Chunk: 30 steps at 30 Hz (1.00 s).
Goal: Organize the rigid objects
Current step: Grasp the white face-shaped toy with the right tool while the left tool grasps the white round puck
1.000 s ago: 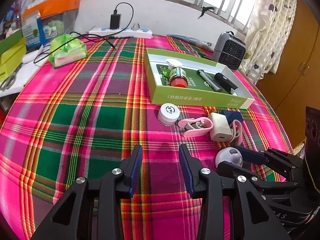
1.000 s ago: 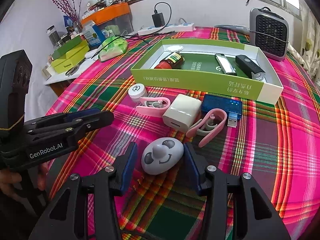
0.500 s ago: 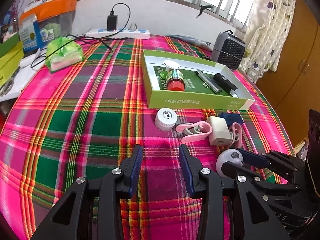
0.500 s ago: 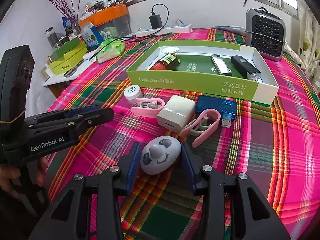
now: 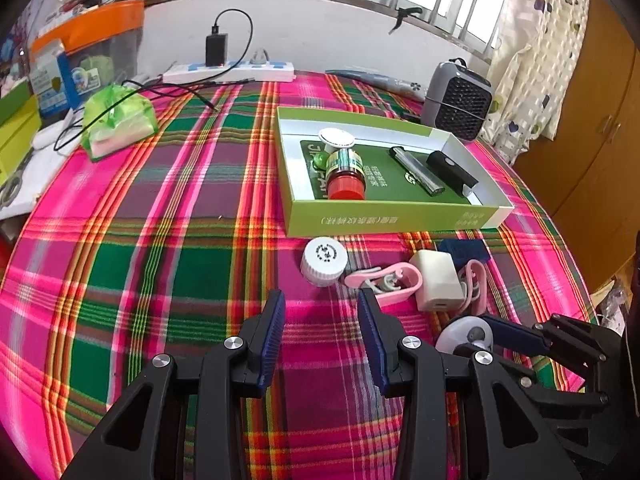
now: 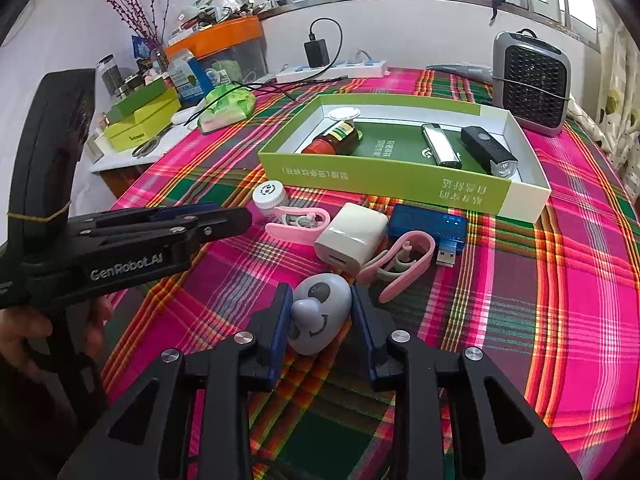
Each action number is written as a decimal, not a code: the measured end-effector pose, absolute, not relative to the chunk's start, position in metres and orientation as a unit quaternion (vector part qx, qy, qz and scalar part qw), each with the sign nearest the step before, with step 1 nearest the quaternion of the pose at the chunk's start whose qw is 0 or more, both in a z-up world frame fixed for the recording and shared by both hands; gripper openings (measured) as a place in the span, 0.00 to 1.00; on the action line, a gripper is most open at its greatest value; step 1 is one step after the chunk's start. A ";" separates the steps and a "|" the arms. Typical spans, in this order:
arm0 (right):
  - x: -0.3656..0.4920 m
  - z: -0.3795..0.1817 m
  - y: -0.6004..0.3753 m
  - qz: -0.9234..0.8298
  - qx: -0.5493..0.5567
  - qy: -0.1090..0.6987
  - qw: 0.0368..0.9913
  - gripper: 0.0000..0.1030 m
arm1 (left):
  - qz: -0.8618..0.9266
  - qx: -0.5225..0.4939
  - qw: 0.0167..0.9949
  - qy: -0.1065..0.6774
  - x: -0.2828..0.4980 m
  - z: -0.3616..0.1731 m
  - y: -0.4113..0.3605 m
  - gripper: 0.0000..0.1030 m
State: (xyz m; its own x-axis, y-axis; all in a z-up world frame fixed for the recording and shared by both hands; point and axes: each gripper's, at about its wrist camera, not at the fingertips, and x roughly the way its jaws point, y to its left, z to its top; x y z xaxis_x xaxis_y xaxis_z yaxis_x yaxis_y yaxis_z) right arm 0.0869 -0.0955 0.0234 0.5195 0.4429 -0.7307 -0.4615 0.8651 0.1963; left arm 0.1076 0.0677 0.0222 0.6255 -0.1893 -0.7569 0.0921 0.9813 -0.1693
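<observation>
Closing tighter: R claw (image 6: 320, 314) on smiley gadget (image 6: 318, 318)

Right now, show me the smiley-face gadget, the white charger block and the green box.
smiley-face gadget (image 6: 320, 316), right wrist view, on its face.
white charger block (image 6: 352, 236), right wrist view, top face.
green box (image 6: 384, 180), right wrist view, near wall.

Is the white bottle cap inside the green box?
No, the white bottle cap sits on the plaid cloth just outside the green box.

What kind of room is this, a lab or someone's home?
Most likely a home: a plaid tablecloth, dotted curtains beside wooden cupboard doors, and a small heater by the window.
</observation>
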 end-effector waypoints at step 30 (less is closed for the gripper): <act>0.090 0.036 -0.108 0.253 -0.005 0.395 0.883 0.30 | -0.037 -0.015 0.897 0.441 0.148 0.012 0.058 0.36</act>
State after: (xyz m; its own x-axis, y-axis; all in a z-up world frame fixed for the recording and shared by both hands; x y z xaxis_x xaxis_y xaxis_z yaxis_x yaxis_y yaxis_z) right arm 0.0899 -0.1076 0.0356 0.5594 0.4435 -0.7002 -0.4513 0.8716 0.1915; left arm 0.1478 0.0578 0.0122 0.6081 -0.0796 -0.7898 0.0537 0.9968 -0.0591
